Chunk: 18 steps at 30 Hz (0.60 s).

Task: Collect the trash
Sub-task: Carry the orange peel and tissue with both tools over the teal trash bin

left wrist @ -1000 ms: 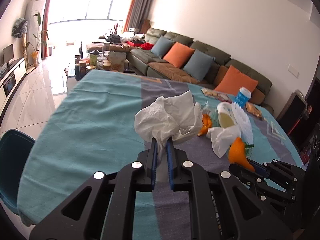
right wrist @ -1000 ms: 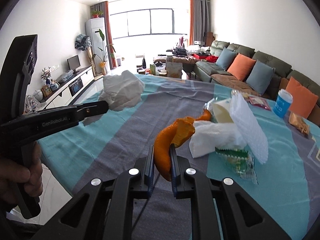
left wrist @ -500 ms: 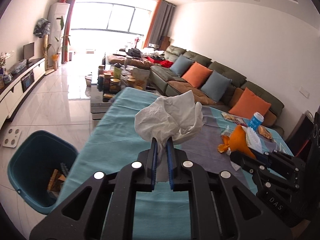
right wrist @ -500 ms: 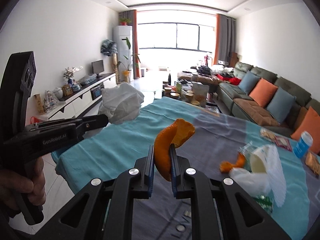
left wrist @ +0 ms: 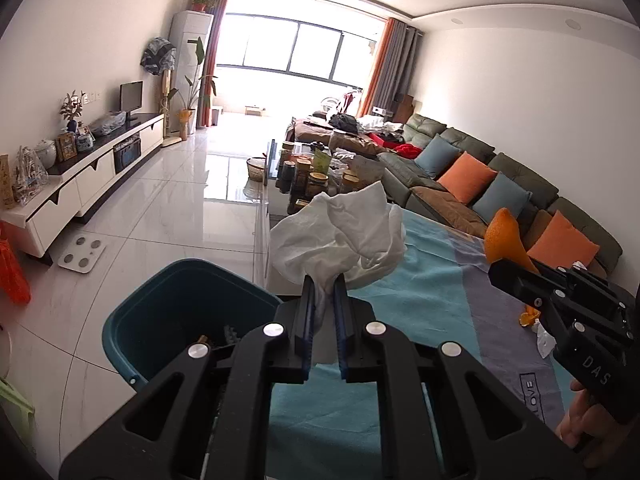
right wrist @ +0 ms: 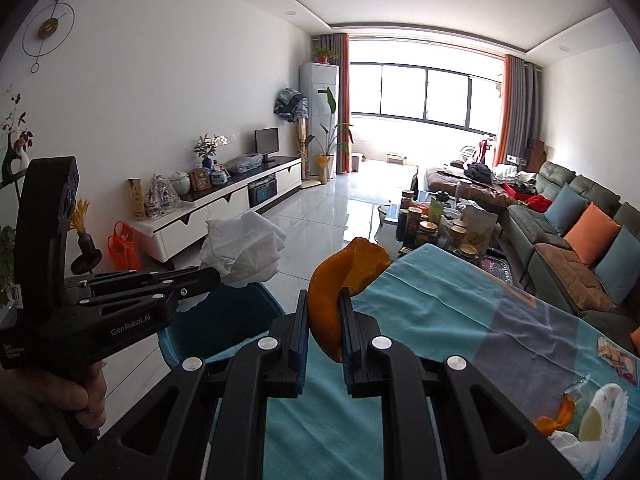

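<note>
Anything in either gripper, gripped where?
Left gripper pinches the crumpled tissue by its bottom; right gripper clamps the orange peel at its lower end.

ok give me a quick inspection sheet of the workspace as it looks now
surface: table under a teal and grey cloth, near part bare
job's things: crumpled white tissue and orange peel, both lifted; teal bin on the floor beside the table, some trash inside
clutter: wrappers, peel scraps and a white cup at the table's far end
grippers: left hand-held gripper shut on the tissue; right hand-held gripper shut on the peel
cables: nothing seen
surroundings: sofa with cushions, crowded coffee table, TV unit, tiled floor
</note>
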Each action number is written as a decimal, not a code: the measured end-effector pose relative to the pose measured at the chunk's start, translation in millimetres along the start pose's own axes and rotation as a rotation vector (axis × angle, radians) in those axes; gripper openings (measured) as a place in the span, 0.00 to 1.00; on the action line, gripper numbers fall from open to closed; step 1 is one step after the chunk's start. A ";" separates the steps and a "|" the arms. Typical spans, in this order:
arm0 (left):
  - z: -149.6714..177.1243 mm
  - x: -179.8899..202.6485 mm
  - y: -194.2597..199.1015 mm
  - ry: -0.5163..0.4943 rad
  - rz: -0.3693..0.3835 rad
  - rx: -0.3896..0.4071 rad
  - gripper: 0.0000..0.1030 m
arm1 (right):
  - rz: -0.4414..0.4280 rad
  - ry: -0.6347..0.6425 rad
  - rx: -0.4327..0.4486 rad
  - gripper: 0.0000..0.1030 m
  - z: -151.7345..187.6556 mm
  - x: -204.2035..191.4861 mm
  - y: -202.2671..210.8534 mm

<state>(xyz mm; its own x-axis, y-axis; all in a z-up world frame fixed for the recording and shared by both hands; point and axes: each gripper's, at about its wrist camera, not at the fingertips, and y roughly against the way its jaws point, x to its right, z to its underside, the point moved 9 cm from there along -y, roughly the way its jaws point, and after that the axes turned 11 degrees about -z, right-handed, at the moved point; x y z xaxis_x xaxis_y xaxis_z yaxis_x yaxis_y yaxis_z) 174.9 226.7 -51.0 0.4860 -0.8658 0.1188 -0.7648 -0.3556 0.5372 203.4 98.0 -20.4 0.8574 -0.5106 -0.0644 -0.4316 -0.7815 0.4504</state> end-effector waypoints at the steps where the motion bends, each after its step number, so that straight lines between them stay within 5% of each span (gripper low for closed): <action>1: -1.2 -9.0 1.2 0.007 -0.013 0.001 0.09 | -0.015 0.004 0.000 0.12 -3.7 -5.7 -6.0; 18: 12.1 -123.5 20.7 0.094 -0.138 -0.014 0.09 | -0.192 0.057 -0.105 0.12 -27.3 -63.3 -94.9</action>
<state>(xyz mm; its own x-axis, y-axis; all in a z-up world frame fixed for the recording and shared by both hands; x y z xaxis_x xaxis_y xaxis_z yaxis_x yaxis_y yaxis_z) 93.9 322.1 -64.7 0.6239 -0.7721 0.1205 -0.6824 -0.4632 0.5655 197.7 214.3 -34.8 0.9369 -0.3323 -0.1089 -0.2296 -0.8194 0.5253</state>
